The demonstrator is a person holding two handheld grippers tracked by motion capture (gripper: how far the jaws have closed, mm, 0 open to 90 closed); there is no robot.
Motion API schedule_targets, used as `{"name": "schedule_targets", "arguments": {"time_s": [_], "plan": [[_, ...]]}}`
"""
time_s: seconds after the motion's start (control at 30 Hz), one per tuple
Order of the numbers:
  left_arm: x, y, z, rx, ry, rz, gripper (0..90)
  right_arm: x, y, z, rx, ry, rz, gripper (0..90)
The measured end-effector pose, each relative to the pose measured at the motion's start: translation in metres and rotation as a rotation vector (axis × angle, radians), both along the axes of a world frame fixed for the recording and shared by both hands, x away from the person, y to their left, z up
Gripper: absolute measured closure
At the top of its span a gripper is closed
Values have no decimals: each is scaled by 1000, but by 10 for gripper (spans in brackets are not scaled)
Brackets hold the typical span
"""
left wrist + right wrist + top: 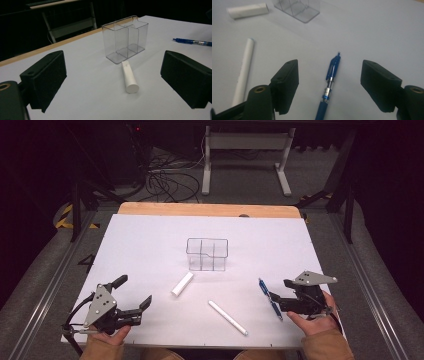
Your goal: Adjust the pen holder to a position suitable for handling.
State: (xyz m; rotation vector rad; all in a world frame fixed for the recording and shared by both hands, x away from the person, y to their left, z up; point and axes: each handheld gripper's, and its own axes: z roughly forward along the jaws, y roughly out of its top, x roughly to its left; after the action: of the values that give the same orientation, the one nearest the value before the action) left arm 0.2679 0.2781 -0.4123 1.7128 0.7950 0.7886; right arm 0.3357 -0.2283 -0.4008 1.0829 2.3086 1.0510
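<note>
Pen (330,82) lies flat on the surface, near side of the organizer (207,254), lined up between the right hand-held gripper (329,87) jaws, not clamped yet; left hand-held gripper (132,294) idles open.

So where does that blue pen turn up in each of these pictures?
High view: the blue pen lies at lower right, by the right tongs.
Left gripper view: far right edge, on the white sheet.
Right gripper view: bottom centre, between the open jaws.
Shared landmark: the clear box.
</note>
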Motion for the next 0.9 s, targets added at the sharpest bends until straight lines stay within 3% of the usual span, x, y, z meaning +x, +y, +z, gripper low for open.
{"name": "schedule_targets", "arguments": {"time_s": [0.1, 0.13, 0.2, 0.37, 0.47, 0.57, 0.9], "plan": [[0, 0, 0, 3, 2, 0, 71, 1, 0, 1, 14, 34, 6, 321], [0, 0, 0, 2, 2, 1, 71, 3, 0, -2, 0, 78, 5, 321], [0, 0, 0, 1, 2, 1, 71, 5, 1, -4, -18, 105, 0, 325], [0, 0, 0, 6, 4, 2, 71, 6, 3, -5, -43, 148, -6, 334], [1, 0, 0, 3, 5, 2, 72, 6, 4, -4, -35, 153, 4, 346], [1, 0, 0, 1, 7, 2, 72, 8, 5, -9, -46, 199, 2, 351], [2, -1, -1, 2, 6, 2, 72, 12, 6, -14, -45, 273, -20, 386]]}}
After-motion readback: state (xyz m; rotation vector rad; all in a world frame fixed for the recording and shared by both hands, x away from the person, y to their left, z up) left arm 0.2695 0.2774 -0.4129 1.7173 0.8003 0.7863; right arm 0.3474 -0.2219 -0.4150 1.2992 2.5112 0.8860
